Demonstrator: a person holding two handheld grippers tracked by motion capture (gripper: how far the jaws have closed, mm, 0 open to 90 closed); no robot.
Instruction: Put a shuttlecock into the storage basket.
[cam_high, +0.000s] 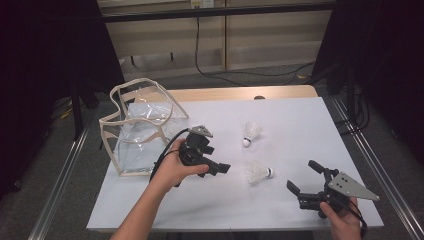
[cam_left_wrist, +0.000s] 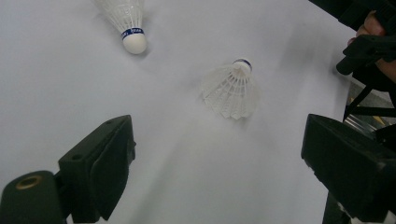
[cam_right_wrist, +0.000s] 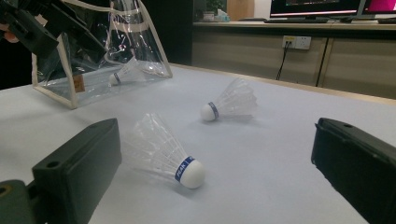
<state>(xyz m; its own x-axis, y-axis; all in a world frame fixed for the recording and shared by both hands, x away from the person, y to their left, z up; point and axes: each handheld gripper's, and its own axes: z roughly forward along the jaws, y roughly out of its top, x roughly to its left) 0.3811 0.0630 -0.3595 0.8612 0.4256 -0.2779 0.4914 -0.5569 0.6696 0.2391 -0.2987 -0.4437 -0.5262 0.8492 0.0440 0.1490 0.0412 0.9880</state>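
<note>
The jaws of the left gripper (cam_high: 218, 167) are spread wide and nothing is held; they are aimed at the near shuttlecock (cam_high: 259, 172), probably for a grasp. The right gripper (cam_high: 304, 178) is likewise released and empty, kept low beside the same shuttlecock. The far shuttlecock (cam_high: 251, 133) lies apart on the white table (cam_high: 300, 125). One more shuttlecock (cam_right_wrist: 122, 73) is seen inside the transparent bag (cam_high: 140, 127), which is left open at the left, apparently for collecting them.

A black cable (cam_high: 200, 55) trails across the floor beyond the table, below a wall socket (cam_right_wrist: 299, 42).
</note>
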